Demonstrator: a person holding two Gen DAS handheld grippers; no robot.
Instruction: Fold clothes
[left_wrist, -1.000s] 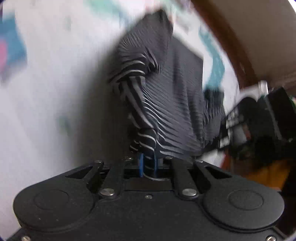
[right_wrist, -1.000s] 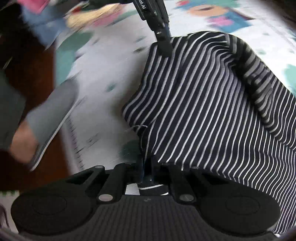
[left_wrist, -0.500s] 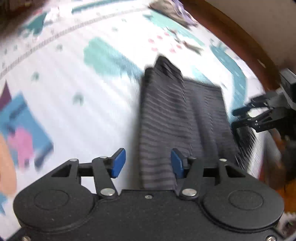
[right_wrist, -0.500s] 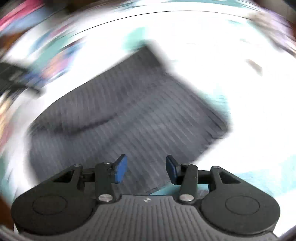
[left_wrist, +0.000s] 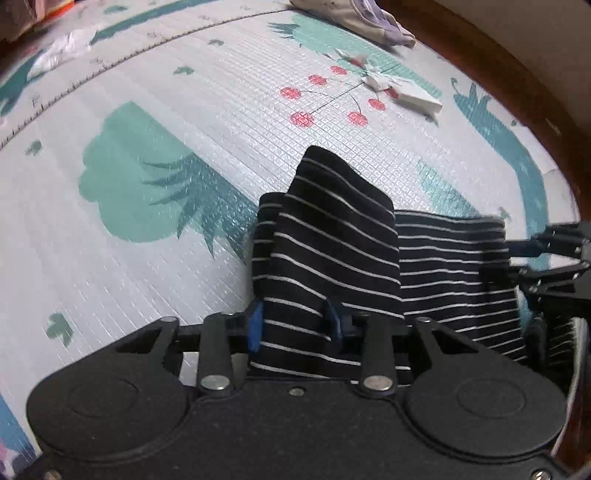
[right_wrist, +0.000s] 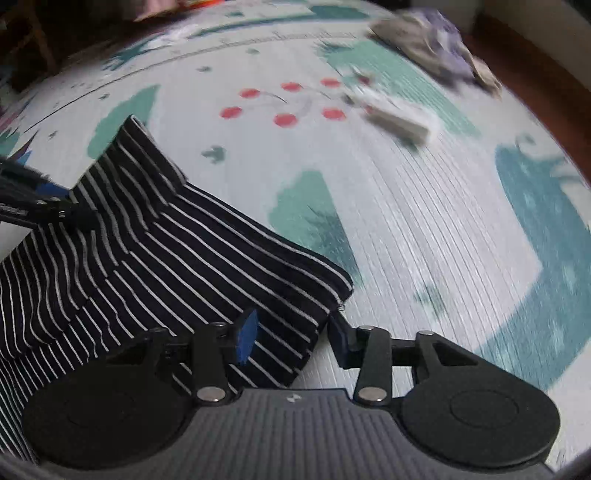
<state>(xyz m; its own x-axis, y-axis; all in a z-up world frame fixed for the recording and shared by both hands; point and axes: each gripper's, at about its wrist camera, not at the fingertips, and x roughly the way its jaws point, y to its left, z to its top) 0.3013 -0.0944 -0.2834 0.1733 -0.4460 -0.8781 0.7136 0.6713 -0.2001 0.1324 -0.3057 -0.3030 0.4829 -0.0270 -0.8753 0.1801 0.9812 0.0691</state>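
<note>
The striped shirt (left_wrist: 332, 251) lies partly folded on the mat (left_wrist: 147, 258). Both grippers, left (left_wrist: 293, 325) and right (right_wrist: 291, 338), are closing around its near edge, not yet pinching; another fold seems left

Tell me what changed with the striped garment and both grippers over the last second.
Both grippers were clamped on the striped garment, holding it up. They then let go, and it now lies folded on the play mat. The left gripper and right gripper are closing again with the garment's near edge between their pads. The white packet on the mat hasn't moved.
</note>
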